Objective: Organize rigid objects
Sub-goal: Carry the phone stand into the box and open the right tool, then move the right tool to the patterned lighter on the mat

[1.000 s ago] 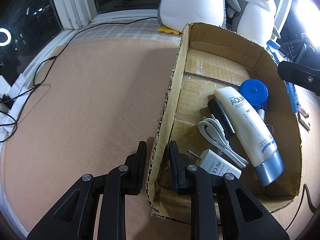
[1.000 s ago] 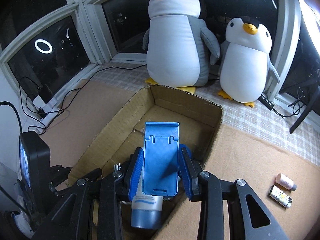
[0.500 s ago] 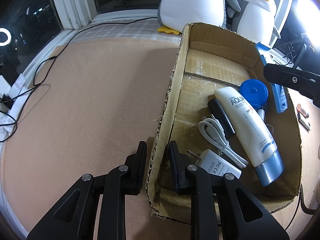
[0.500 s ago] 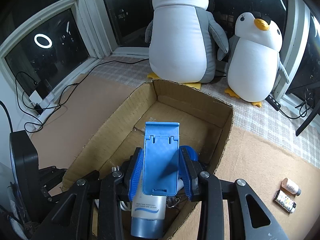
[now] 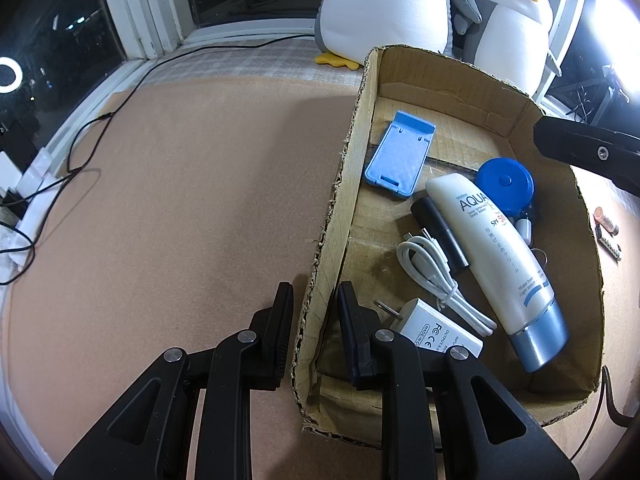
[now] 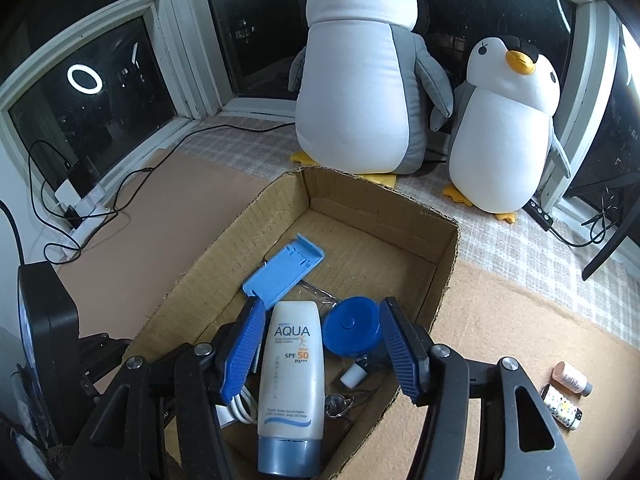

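Right wrist view: right hand-held gripper [image 6: 322, 354] gapes wide and empty above the box [image 6: 448, 276]; the blue stand [image 6: 282, 274] lies inside. Left hand-held gripper [image 5: 314, 326] straddles the box wall, slightly parted.

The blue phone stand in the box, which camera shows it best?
The left wrist view. There the blue phone stand lies whole and unblocked on the floor of the cardboard box. The right wrist view shows it more edge-on, its near end just above the open right gripper.
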A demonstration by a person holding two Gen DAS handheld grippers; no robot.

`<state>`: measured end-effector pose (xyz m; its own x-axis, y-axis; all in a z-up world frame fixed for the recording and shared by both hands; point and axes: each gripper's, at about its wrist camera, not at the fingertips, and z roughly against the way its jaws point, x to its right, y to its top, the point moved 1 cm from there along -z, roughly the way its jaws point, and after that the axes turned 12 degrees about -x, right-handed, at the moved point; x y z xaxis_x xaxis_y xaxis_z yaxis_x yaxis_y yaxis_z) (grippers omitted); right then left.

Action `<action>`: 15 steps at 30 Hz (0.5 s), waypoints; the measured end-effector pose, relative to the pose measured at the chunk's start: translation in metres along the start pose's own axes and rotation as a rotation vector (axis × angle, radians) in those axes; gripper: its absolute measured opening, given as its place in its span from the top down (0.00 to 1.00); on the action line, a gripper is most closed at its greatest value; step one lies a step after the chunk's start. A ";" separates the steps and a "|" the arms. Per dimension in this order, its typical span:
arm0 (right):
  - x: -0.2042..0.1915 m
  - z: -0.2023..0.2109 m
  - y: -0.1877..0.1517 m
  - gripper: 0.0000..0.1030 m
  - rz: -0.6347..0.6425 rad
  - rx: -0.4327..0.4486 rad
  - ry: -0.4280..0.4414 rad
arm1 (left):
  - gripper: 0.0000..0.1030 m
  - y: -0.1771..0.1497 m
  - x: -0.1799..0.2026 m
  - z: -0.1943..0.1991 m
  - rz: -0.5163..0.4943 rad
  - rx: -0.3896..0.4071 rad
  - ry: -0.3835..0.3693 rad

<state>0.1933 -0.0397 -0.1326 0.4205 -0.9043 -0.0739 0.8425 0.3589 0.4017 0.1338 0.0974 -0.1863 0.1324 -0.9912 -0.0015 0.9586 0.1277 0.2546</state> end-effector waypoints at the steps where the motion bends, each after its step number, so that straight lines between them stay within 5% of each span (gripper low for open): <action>1: 0.001 0.001 0.000 0.46 0.000 0.001 -0.001 | 0.79 0.000 0.000 0.000 0.000 0.000 0.000; 15: 0.040 0.020 -0.034 0.46 -0.048 0.002 -0.011 | 0.79 0.000 0.001 0.001 0.000 -0.001 0.008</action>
<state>0.1751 -0.0922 -0.1312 0.3757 -0.9230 -0.0833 0.8610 0.3144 0.3999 0.1334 0.0962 -0.1855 0.1348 -0.9908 -0.0090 0.9588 0.1281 0.2535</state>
